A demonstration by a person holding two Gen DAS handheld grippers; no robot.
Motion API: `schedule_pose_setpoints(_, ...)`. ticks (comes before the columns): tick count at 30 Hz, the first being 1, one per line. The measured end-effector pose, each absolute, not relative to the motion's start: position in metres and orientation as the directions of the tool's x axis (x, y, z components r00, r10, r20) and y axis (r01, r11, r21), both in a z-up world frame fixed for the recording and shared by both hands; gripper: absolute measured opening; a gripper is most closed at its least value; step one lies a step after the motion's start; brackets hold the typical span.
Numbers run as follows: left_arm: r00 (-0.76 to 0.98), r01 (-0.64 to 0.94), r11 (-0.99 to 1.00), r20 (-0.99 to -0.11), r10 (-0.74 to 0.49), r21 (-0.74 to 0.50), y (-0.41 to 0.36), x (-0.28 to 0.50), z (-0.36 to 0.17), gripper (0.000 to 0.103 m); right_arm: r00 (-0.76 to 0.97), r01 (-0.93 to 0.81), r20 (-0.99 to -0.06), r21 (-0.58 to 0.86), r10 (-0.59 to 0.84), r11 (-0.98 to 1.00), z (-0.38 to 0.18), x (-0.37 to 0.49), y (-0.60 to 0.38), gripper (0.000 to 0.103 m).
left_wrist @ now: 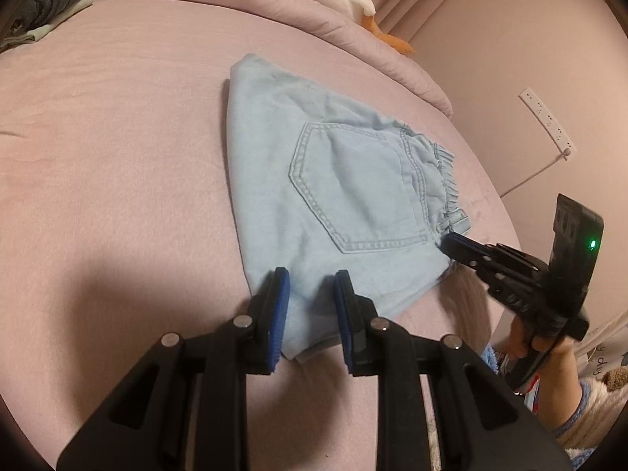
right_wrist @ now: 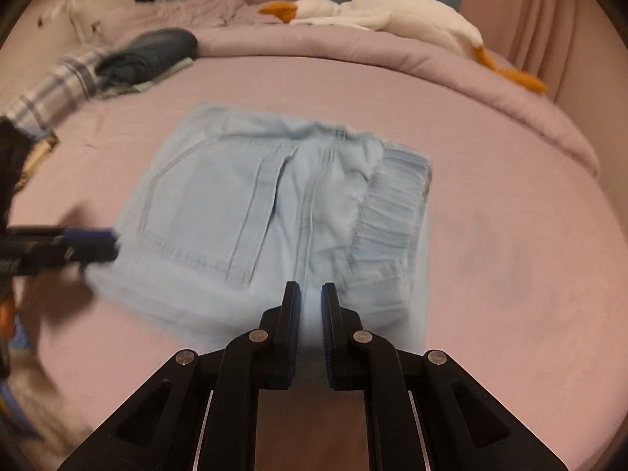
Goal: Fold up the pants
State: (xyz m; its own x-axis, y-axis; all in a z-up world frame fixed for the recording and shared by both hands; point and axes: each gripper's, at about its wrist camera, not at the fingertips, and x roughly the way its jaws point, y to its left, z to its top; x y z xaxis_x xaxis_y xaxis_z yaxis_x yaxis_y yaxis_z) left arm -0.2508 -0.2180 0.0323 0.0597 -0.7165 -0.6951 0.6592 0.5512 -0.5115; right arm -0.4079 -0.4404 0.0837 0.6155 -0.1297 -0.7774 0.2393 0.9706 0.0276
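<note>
Light blue denim pants [left_wrist: 337, 192] lie folded into a compact bundle on the pink bed, back pocket up and elastic waistband at one edge; they also show in the right wrist view [right_wrist: 243, 212]. My left gripper [left_wrist: 312, 278] is open, its blue pads straddling the bundle's near corner. My right gripper [right_wrist: 311, 294] has its jaws narrowly apart over the bundle's near edge by the waistband, and nothing shows clamped between them. It also shows in the left wrist view [left_wrist: 451, 241], tips at the waistband corner. The left gripper shows blurred in the right wrist view [right_wrist: 106, 239] at the bundle's left edge.
Pink bed sheet [left_wrist: 117, 157] all around. A rolled pink duvet [right_wrist: 431, 62] runs along the far side with a white goose plush [right_wrist: 392, 11] on it. Dark folded clothes [right_wrist: 153, 55] and a plaid item [right_wrist: 59, 82] sit far left. A wall power strip [left_wrist: 547, 123] is right.
</note>
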Motion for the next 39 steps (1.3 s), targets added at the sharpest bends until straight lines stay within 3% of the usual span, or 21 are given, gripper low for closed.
schedule_pose_setpoints(3, 0.05, 0.636, 0.559, -0.694, -0.718, -0.532, -0.207, -0.252, 0.035, 0.03, 0.636, 0.278, -0.772, 0.21, -0.015, 0.937, 0.091, -0.415, -0.462, 0.009)
schedule_pose_setpoints(5, 0.056, 0.621, 0.563, -0.686, -0.725, -0.545, -0.196, -0.251, 0.039, 0.051, 0.658, 0.28, -0.752, 0.282, 0.03, 0.918, 0.094, -0.418, -0.468, 0.009)
schedule_pose_setpoints(6, 0.07, 0.606, 0.58, -0.69, -0.721, -0.545, -0.189, -0.25, 0.039, 0.073, 0.676, 0.282, -0.735, 0.323, 0.051, 0.903, 0.097, -0.426, -0.474, 0.01)
schedule_pose_setpoints(7, 0.082, 0.587, 0.587, -0.681, -0.728, -0.558, -0.181, -0.248, 0.039, 0.075, 0.685, 0.288, -0.726, 0.341, 0.056, 0.895, 0.097, -0.432, -0.473, 0.023)
schedule_pose_setpoints(8, 0.078, 0.553, 0.584, -0.661, -0.746, -0.594, -0.171, -0.243, 0.038, 0.075, 0.696, 0.3, -0.716, 0.364, 0.058, 0.882, 0.098, -0.438, -0.479, 0.044)
schedule_pose_setpoints(10, 0.062, 0.487, 0.572, -0.628, -0.776, -0.66, -0.161, -0.233, 0.033, 0.075, 0.724, 0.328, -0.687, 0.425, 0.065, 0.844, 0.1, -0.45, -0.494, 0.062)
schedule_pose_setpoints(15, 0.009, 0.403, 0.532, -0.578, -0.816, -0.745, -0.163, -0.218, 0.027, 0.076, 0.762, 0.363, -0.623, 0.637, 0.177, 0.68, 0.079, -0.459, -0.528, 0.063)
schedule_pose_setpoints(22, -0.07, 0.342, 0.478, -0.529, -0.846, -0.809, -0.182, -0.2, 0.024, 0.076, 0.737, 0.371, -0.574, 0.784, 0.357, 0.497, 0.044, -0.438, -0.555, 0.064)
schedule_pose_setpoints(39, -0.112, 0.436, 0.464, -0.558, -0.822, -0.771, -0.232, -0.184, 0.022, 0.076, 0.66, 0.323, -0.596, 0.775, 0.457, 0.544, 0.045, -0.384, -0.556, 0.065)
